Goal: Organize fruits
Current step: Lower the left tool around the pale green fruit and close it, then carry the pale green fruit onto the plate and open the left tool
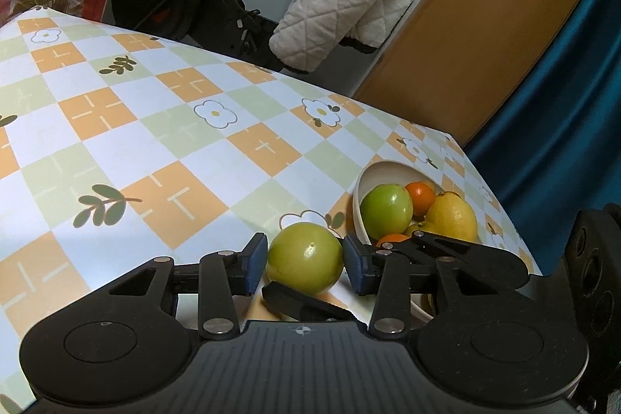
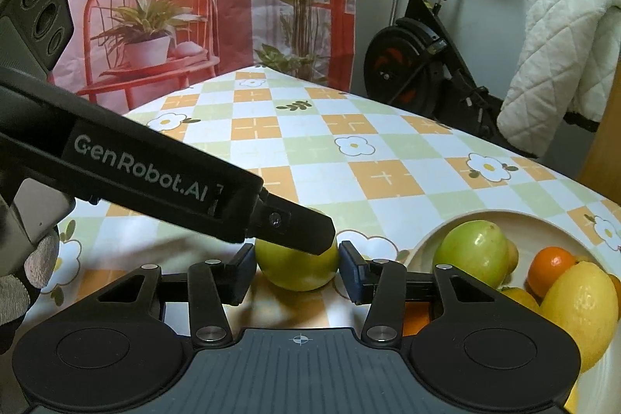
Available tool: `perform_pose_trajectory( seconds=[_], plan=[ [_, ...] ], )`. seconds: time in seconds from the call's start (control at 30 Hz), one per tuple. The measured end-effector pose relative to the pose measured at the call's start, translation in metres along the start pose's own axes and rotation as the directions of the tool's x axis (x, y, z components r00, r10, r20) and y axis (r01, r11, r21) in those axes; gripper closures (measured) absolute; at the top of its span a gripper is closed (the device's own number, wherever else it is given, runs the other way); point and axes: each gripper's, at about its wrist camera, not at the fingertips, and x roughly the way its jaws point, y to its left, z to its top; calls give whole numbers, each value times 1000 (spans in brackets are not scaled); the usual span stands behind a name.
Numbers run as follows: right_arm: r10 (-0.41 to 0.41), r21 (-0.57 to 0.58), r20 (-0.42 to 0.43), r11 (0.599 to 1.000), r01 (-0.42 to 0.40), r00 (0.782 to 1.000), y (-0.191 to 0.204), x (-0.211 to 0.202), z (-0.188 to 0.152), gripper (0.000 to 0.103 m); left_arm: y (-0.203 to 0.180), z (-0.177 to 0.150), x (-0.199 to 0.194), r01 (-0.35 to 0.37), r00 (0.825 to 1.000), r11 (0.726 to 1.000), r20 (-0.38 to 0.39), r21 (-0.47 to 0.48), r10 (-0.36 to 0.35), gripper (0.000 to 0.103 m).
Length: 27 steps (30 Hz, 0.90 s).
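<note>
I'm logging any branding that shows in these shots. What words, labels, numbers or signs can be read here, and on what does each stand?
"GenRobot.AI": white lettering on the black side of the left gripper, in the right wrist view.
No other readable text: the checked tablecloth carries only flowers, leaves and small line marks, and the backdrop shows only pictures.
The exercise bike has a small yellowish mark, too small to read.

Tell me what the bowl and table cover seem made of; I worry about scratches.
Bowl: cream, matte, smooth; ceramic or plastic, cannot tell which.
Table cover: probably vinyl or oilcloth; printed checks and flowers, a faint sheen, lying flat without folds.
</note>
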Motion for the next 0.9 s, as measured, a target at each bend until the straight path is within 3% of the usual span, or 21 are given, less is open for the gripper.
perform_pose_trajectory(
  seconds=[0.6,0.9],
  plan=[
    [-1,23,7,1000,1,1000,1,-1,-1,60,-1,-4,-2,-1,1000,1000,0,8,1,57],
    [16,78,43,997,-19,999,-3,-21,-6,63,-18,-6,-14,-7,1000,999,26,42,6,59]
  ],
)
